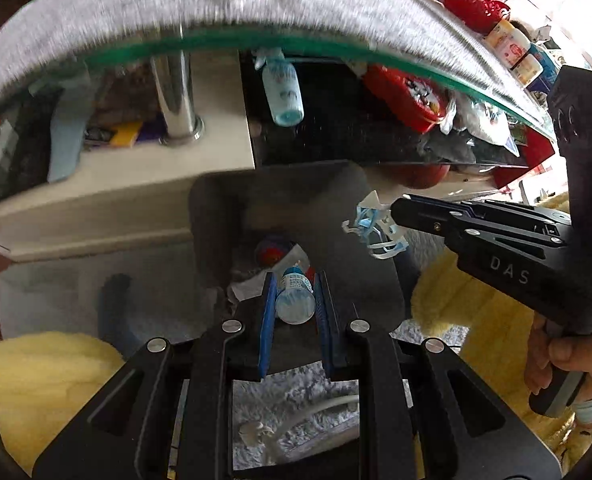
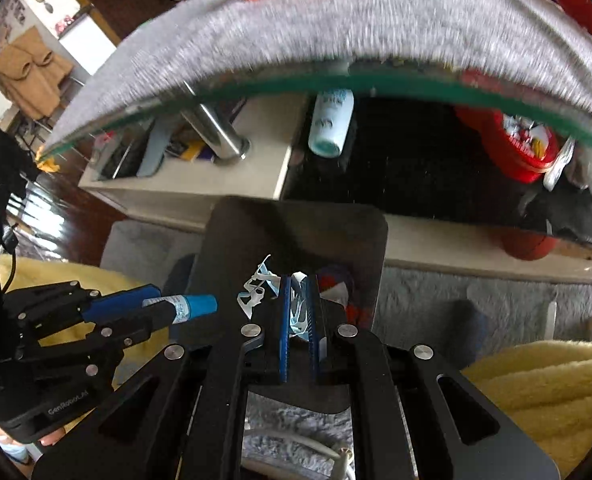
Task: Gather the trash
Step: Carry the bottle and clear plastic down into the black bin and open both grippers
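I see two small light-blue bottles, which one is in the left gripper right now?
The small light-blue bottle over the dark bin, clamped between the left gripper's blue pads. The larger light-blue bottle lies free on the shelf under the glass tabletop.

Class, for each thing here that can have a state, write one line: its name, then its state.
Left tool: shut on small blue-capped plastic bottle.
Right tool: shut on crumpled white-and-blue plastic scrap.
Dark rectangular trash bin: open-topped, trash already inside.
Pale blue bottle under the glass table: lying on its side.

glass tabletop [image 1: 296, 46], fuzzy grey cloth [image 1: 176, 4], seemingly plastic bottle [image 1: 294, 298]
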The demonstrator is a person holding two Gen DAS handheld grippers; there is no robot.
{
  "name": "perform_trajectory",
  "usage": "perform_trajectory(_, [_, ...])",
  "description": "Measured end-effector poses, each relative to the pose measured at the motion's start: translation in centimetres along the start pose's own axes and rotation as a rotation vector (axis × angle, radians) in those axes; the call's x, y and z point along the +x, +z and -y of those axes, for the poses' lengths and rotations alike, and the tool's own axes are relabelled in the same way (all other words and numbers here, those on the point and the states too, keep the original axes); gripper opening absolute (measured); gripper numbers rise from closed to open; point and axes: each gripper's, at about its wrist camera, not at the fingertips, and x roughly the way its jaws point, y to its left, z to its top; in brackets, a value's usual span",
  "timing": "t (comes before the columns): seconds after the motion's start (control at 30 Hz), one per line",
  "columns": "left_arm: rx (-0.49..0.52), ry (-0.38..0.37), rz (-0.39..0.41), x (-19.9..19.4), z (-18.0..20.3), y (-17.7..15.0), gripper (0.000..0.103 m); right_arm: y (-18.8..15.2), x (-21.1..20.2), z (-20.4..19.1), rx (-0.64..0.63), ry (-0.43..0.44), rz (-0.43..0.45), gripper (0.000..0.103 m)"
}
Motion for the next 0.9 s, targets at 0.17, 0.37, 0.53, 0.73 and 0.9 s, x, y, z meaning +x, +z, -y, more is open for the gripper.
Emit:
perform_trajectory(0.17, [0.004, 0.005, -0.023, 1.2, -0.1, -0.1, 0.017, -0.1, 0.7, 0.4, 0.016, -0.003, -0.008, 0.012])
perform_trajectory(0.37, [0.014, 0.000, -0.025, 1.3, -0.1, -0.1, 0.026, 0.3, 1.2, 0.2, 0.012, 0.003, -0.018, 0.012])
perform_trajectory(0.53, [0.007, 0.004, -0.021, 1.1, -0.3, 0.0, 0.037, 0.5, 1.3, 0.3, 0.022, 0.000, -0.019, 0.032])
perform_trajectory(0.73, [-0.006, 0.018, -0.003, 0.5, -0.8, 0.1, 0.055, 0.9, 0.0, 1.5, 0.060, -0.029, 0.019, 0.068])
perform_trajectory(0.9, [-0.004, 0.038, 0.016, -0.3, -0.9, 0.5, 0.079, 1.6, -1.4, 2.7, 0.082, -0.067, 0.049, 0.093])
